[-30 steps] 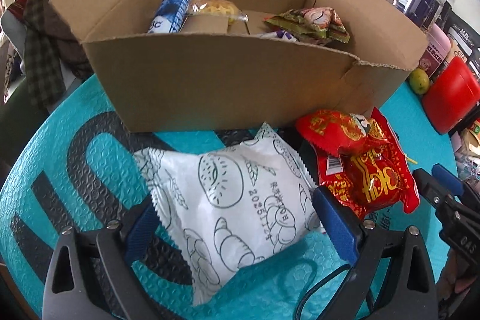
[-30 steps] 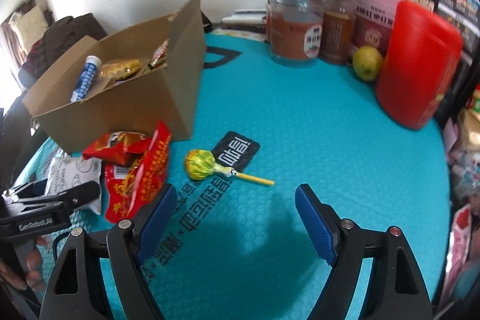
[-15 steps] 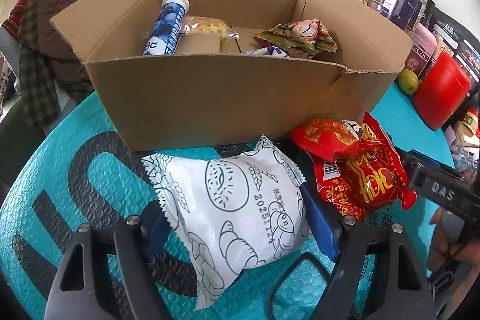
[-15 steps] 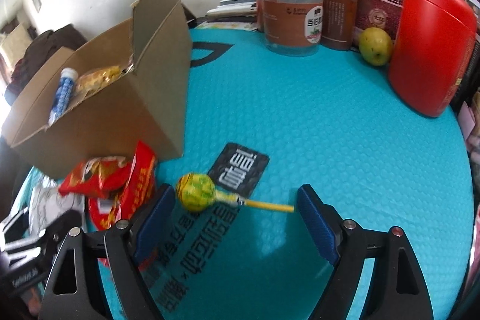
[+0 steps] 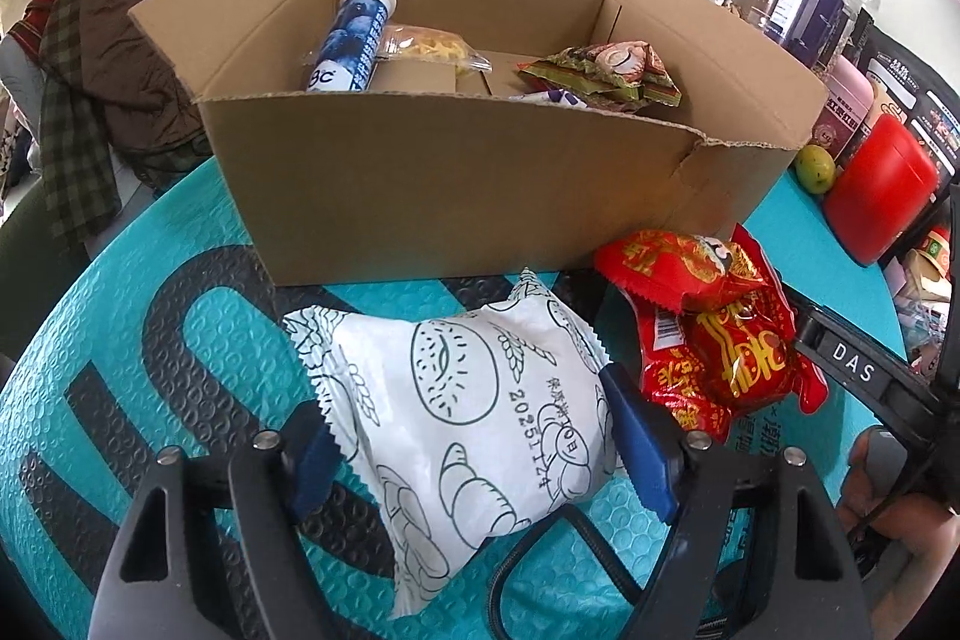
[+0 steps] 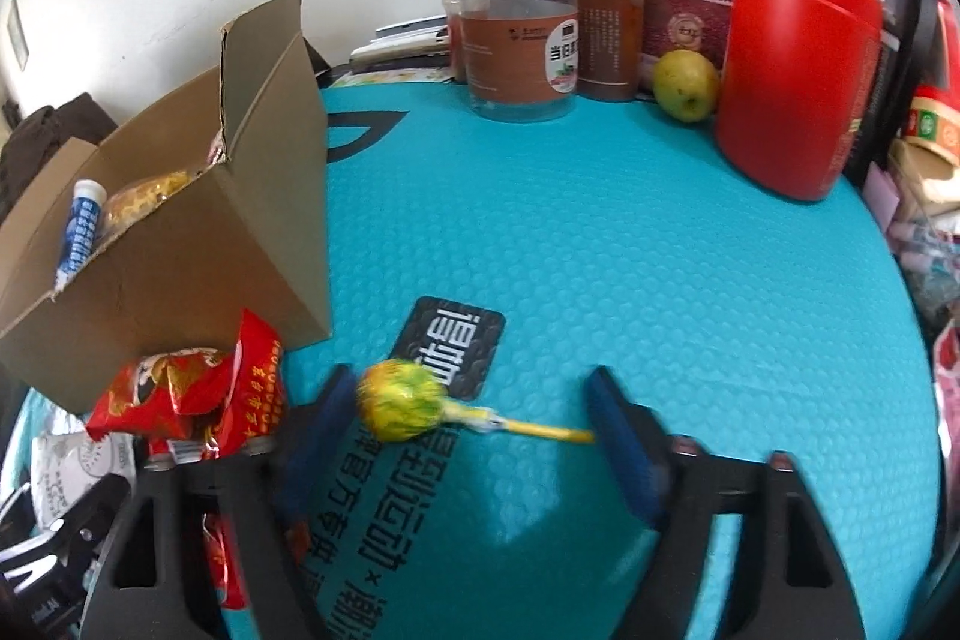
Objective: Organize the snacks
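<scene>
Left tool (image 5: 465, 436) grips bag (image 5: 480, 400), lollipop (image 6: 399, 400) blurred

Far ahead of the right tool stand a clear jar (image 6: 521, 40), a pink tin (image 6: 687, 4) and a red canister (image 6: 795, 70); a green fruit (image 6: 686, 85) sits between them. Clothes (image 5: 102, 70) are heaped ahead-left of the left tool.

One cardboard box (image 5: 480, 184) stands on the surface. Inside it show one blue tube (image 5: 351, 40), one clear packet of yellow snack (image 5: 429, 47) and one green-and-red packet (image 5: 606, 73). Outside lie one white bread packet (image 5: 474, 400), two red packets (image 5: 714, 334) and one lollipop (image 6: 399, 400). At the back are one red canister (image 6: 792, 70), one green fruit (image 6: 684, 85) and several jars (image 6: 519, 40), their number unclear.
</scene>
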Available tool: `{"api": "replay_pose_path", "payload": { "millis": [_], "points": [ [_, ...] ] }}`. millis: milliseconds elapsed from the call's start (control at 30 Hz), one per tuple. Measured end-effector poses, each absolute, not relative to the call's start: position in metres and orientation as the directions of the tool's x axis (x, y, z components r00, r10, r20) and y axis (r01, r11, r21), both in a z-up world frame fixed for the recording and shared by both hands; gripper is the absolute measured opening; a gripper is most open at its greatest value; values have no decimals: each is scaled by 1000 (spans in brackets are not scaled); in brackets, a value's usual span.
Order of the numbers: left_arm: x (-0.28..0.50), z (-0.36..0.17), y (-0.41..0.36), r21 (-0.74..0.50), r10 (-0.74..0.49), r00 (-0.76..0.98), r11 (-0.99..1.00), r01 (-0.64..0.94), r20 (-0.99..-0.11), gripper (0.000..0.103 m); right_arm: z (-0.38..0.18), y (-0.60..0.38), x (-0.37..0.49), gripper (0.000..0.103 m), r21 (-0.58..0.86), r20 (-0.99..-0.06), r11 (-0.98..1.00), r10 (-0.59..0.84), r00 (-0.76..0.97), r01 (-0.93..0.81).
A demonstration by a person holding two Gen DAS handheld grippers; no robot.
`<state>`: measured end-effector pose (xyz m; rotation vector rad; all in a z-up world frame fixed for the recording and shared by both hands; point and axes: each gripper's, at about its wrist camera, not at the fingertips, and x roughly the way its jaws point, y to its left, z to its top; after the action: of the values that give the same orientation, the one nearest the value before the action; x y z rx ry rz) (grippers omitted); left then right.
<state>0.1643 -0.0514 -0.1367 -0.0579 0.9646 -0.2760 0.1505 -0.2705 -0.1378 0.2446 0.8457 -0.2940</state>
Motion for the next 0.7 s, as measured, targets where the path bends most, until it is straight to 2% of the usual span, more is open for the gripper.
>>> {"api": "replay_pose_path", "payload": {
  "millis": [67, 167, 700],
  "points": [
    [163, -137, -52, -172, -259, 535, 963, 207, -804, 79, -137, -269, 147, 54, 79, -763, 937, -164, 625, 342],
    [159, -137, -53, -174, -263, 530, 961, 213, -806, 79, -138, -268, 142, 44, 64, -763, 942, -167, 624, 329],
    [105, -136, -54, -197, -318, 472, 937, 288, -822, 78, -138, -246, 78, 42, 109, -778, 985, 0, 629, 135]
  ]
}}
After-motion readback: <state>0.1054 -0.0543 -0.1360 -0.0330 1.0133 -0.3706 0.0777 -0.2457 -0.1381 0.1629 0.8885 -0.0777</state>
